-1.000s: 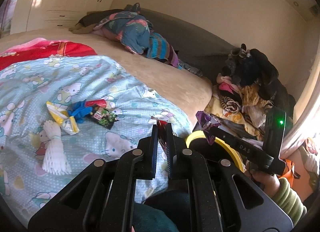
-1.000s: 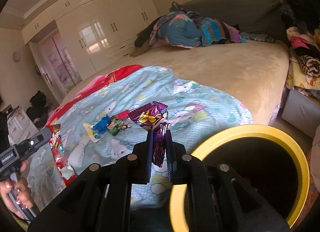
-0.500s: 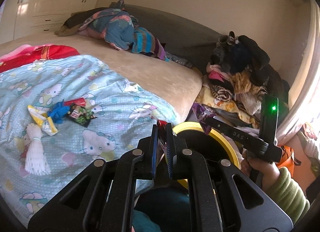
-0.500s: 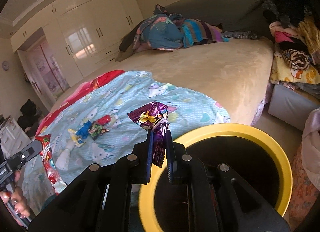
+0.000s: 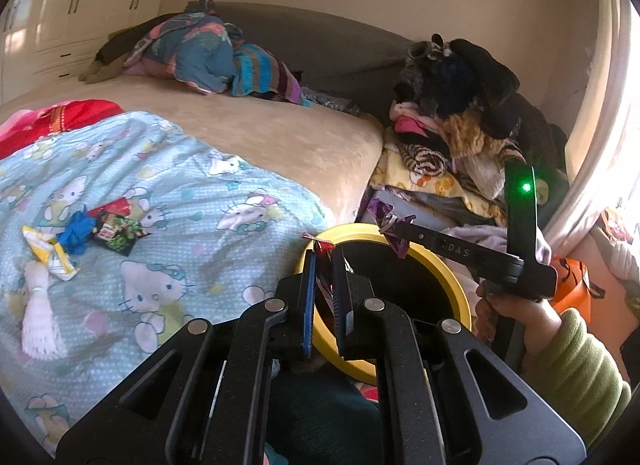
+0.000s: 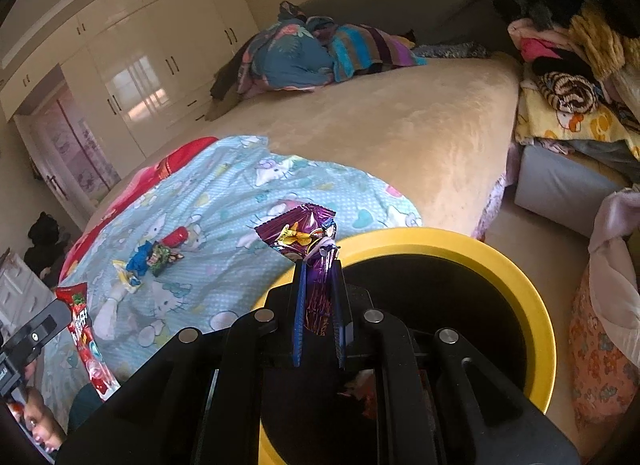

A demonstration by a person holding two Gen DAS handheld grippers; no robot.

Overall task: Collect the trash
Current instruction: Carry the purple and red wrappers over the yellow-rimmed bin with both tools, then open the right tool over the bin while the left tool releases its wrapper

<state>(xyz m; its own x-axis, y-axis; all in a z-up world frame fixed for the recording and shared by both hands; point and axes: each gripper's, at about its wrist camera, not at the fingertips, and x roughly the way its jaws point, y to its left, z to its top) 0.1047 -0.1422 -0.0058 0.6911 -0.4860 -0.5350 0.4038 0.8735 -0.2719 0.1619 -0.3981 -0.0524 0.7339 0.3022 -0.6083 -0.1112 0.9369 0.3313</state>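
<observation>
My left gripper is shut on a red snack wrapper and hovers over the near rim of a black bin with a yellow rim. The right gripper is shut on a crumpled purple wrapper, right above the bin's yellow rim. In the left wrist view the right gripper reaches over the bin's far side. In the right wrist view the left gripper shows at the lower left with its red wrapper hanging down. More wrappers and a white foam net lie on the blue cartoon-print blanket.
The bin stands on the floor at the bed's corner. A tall pile of clothes rises to the right, above a grey box. Bundled bedding lies at the bed's far end. White wardrobes line the back wall.
Both grippers have swung right and slightly down, off the bed and over the bin, each still gripping its wrapper. The bin fills more of both views.
</observation>
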